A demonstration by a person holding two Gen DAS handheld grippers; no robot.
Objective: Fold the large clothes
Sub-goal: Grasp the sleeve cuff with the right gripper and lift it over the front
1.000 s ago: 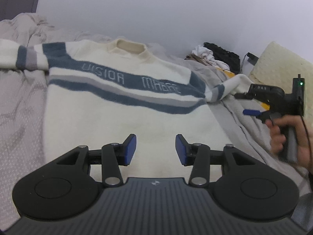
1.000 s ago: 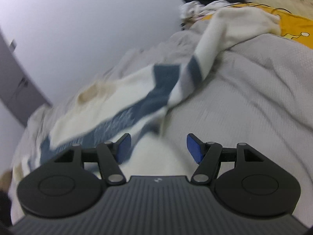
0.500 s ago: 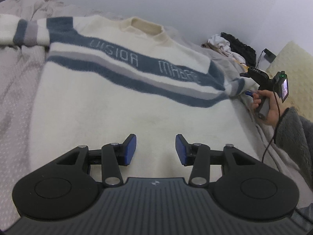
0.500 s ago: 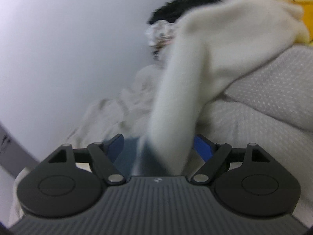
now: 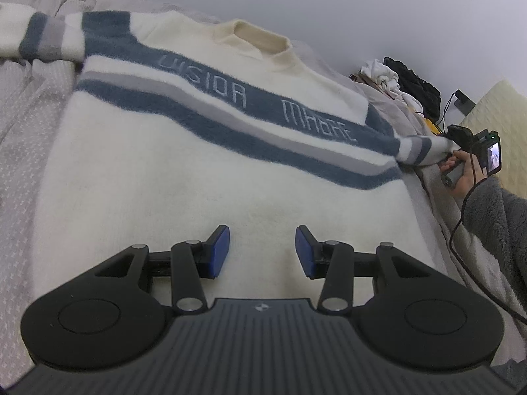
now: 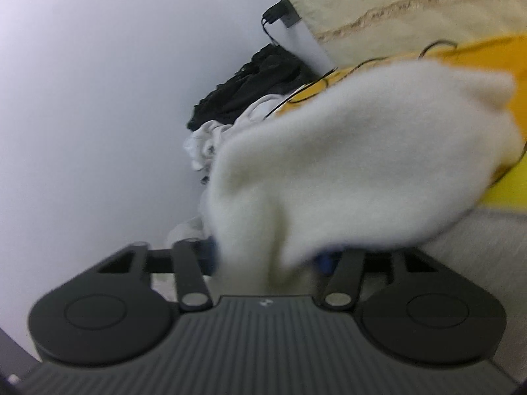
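Sweater [image 5: 184,177] looks soft and floppy; take it by sleeve or hem. Right gripper [image 6: 270,260] has just been closing, pinching the sleeve [image 6: 346,171]. Left gripper [image 5: 262,250] hovers spread, empty.

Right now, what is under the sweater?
The sweater lies flat on a grey bedspread, visible around its edges. Whatever is directly beneath its body is covered.

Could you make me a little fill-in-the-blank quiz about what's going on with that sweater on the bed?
1. The sweater lies spread flat with its ____ side facing up, lettering showing.
2. The right gripper has just been closing on the sweater's ____.
3. The left gripper hovers over the sweater's lower part with its jaws ____ and nothing between them.
4. The band with the lettering is ____ in colour.

Missing words: front; sleeve; open; blue
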